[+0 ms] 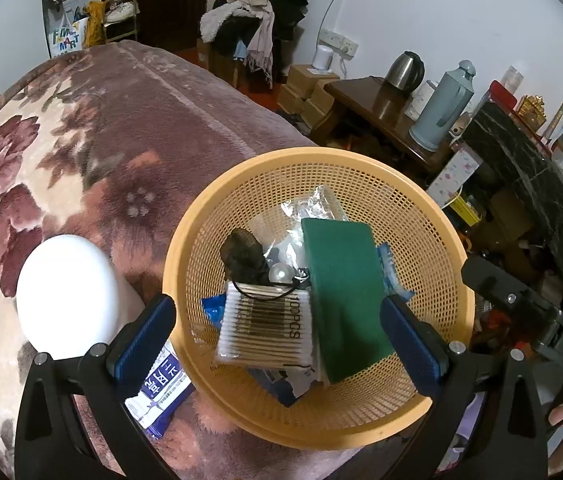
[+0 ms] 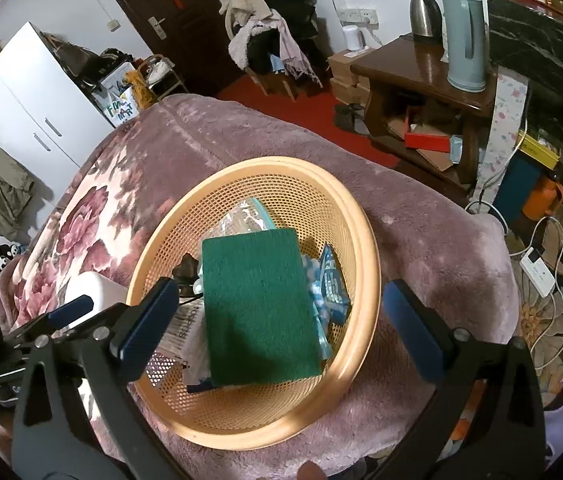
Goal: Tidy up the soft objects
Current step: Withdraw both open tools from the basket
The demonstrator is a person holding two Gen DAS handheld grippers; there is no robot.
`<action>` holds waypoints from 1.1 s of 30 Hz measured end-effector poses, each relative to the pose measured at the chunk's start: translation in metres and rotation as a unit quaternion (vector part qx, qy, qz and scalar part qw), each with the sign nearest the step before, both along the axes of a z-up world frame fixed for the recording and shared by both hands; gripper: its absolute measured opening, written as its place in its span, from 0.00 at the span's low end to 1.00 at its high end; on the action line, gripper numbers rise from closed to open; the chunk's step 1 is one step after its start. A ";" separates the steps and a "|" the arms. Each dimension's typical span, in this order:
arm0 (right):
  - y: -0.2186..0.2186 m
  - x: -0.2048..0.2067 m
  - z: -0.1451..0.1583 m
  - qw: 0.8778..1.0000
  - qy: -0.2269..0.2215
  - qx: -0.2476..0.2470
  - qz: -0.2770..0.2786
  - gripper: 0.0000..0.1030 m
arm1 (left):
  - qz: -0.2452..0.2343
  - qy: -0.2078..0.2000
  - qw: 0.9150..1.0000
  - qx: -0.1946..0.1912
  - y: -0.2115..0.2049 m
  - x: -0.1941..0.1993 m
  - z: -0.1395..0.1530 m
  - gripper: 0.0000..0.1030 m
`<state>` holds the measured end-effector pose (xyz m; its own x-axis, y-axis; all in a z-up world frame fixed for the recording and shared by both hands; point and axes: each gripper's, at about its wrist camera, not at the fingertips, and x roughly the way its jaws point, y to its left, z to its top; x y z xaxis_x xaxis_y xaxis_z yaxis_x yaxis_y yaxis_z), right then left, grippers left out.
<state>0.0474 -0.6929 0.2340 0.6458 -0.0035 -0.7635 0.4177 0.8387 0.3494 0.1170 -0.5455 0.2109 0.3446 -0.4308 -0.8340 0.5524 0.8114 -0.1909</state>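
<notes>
- Far left on the bed blanket (image 1: 93,128): white foam block (image 1: 67,288), outside the basket, likely next in line for sorting.
- Just beside it, under the left jaw: tissue packet (image 1: 161,392), flat on the blanket, touching or nearly touching the basket's rim.
- Centre: orange mesh basket (image 1: 433,240) as collecting point, holding cotton swab pack (image 1: 267,324), dark hair tie with pearl (image 1: 249,258), crinkled clear wrappers and blue packets (contents unreadable).
- Leaning on top of the pile: green scouring sponge (image 2: 259,308), tilted, resting free of either tool.
- Left hand-held gripper (image 1: 277,336): jaws spread wide, nothing between them, hovering over the basket.
- Right hand-held gripper (image 2: 277,320): likewise spread wide and empty, poised above the sponge (looks like a release, as a judgement).
</notes>
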 end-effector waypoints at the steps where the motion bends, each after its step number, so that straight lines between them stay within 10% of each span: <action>1: 0.002 0.000 0.000 1.000 0.000 -0.002 0.000 1.00 | 0.000 -0.001 1.000 -0.001 0.002 -0.001 0.000 0.99; 33: 0.061 -0.001 0.005 0.999 -0.013 -0.037 0.028 1.00 | 0.084 -0.002 0.996 -0.026 0.102 -0.018 -0.012 0.99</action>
<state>0.0467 -0.6324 0.2388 0.6665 -0.0221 -0.7452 0.3609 0.8842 0.2966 0.0995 -0.4433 0.1991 0.4183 -0.4092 -0.8109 0.4111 0.8814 -0.2326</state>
